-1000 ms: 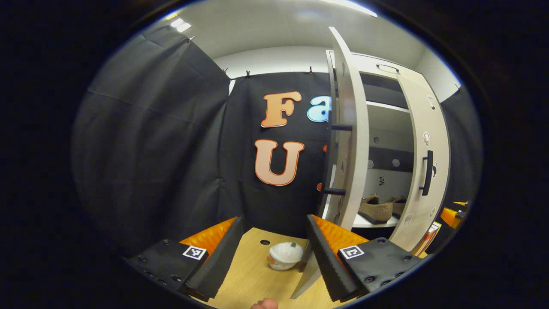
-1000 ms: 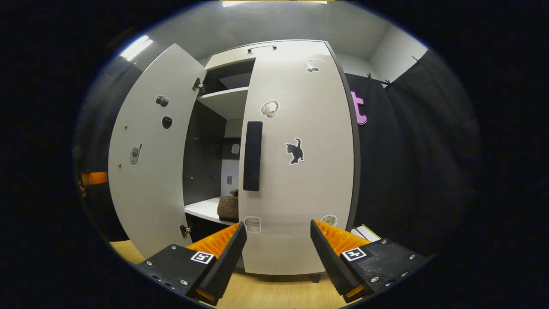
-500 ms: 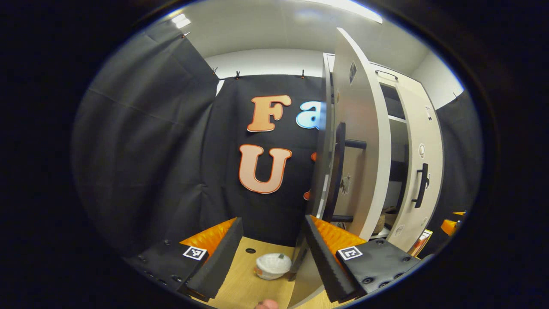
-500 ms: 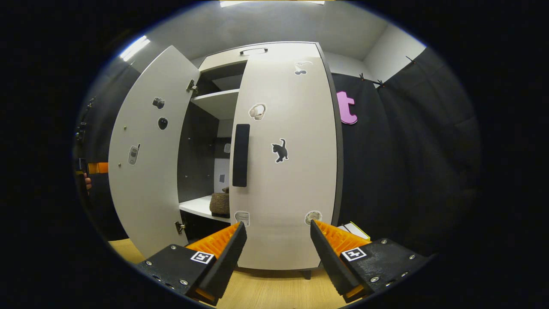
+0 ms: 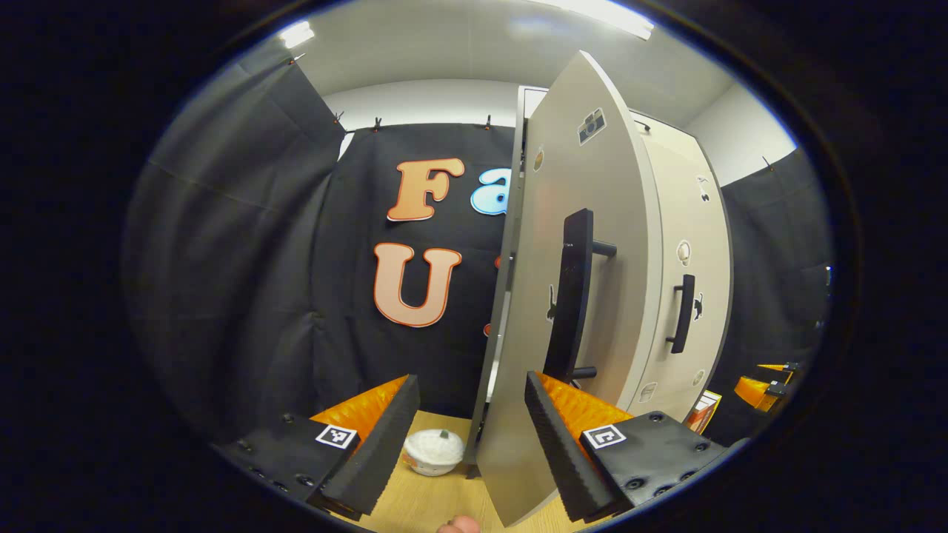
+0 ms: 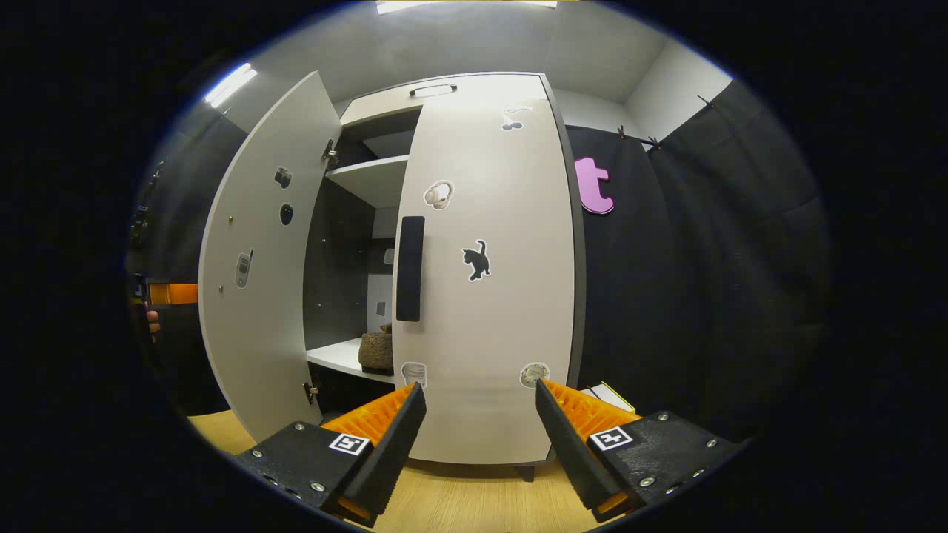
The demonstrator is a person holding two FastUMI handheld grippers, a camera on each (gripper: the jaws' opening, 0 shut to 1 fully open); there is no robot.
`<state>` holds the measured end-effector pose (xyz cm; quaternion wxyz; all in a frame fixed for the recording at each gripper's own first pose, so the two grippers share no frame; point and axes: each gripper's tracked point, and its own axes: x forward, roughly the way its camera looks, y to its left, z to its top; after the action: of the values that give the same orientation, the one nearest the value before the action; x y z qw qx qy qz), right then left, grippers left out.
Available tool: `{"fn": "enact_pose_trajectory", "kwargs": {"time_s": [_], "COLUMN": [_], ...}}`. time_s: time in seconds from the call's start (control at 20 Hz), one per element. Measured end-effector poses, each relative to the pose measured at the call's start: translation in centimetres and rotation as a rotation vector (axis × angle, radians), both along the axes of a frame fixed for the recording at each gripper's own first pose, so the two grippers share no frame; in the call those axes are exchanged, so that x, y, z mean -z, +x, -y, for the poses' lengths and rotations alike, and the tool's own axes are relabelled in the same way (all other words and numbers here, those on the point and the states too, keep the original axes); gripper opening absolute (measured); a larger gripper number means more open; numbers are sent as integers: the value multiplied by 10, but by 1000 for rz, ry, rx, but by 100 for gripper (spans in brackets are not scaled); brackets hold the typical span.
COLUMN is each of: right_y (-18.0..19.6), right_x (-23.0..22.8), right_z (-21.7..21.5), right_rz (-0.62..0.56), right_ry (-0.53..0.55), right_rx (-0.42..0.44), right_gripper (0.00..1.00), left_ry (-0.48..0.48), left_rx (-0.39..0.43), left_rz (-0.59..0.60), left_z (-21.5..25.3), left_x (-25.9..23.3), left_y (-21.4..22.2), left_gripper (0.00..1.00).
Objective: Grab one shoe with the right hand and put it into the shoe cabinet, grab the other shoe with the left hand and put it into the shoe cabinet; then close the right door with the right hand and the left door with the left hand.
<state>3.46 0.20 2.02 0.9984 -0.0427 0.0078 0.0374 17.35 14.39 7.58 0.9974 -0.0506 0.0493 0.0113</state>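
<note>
Swinging toward the cabinet (image 6: pixel 452 89), the left door (image 5: pixel 578 311) is now seen far more face-on in the left gripper view than a second ago, when it was met nearly edge-on and both shoes could be seen on the shelf past it. Its outer face and long dark handle (image 5: pixel 576 292) are now presented, and the opening beside it is hidden in that view. In the right gripper view the same door (image 6: pixel 259 281) is shown drawn in from the left, and the gap between it and the right door (image 6: pixel 485 274) is narrowed. One shoe (image 6: pixel 375 351) is glimpsed through that gap, resting on the white shelf (image 6: pixel 337 357) close behind the right door's edge; the second shoe cannot be made out.

The left gripper (image 5: pixel 470 414) is held wide and empty, and the door's lower edge is seen passing between its fingers; whether the right-hand finger is pressed against the panel cannot be told. The right gripper (image 6: pixel 480 422) is likewise held wide and empty, kept just off the right door, which is judged shut or all but shut.

Both shoes are taken to be stowed, and the last step, closing the left door, is judged to be roughly halfway done. A small white bowl (image 5: pixel 435 451) is seen on the wooden floor (image 5: pixel 429 503) just beside the door's foot, outside its path
</note>
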Motion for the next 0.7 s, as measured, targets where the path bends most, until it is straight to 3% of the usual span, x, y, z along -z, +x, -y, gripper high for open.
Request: {"fn": "enact_pose_trajectory", "kwargs": {"time_s": [0.15,0.3,0.4,0.7], "right_y": [-1,-2,-2,-5], "right_x": [-1,-4,-6,-12], "right_z": [4,8,11,25], "right_rz": [4,12,18,26], "right_ry": [14,25,28,25], "right_rx": [7,18,21,46], "right_gripper": [93,92,92,92], "left_ry": [22,-1,-13,-16], "left_rx": [30,75,106,149], "left_rz": [2,-2,-2,23], "left_z": [18,41,57,91], "left_x": [-1,2,3,-1], "left_y": [4,8,15,30], "left_gripper": [91,99,92,96]}}
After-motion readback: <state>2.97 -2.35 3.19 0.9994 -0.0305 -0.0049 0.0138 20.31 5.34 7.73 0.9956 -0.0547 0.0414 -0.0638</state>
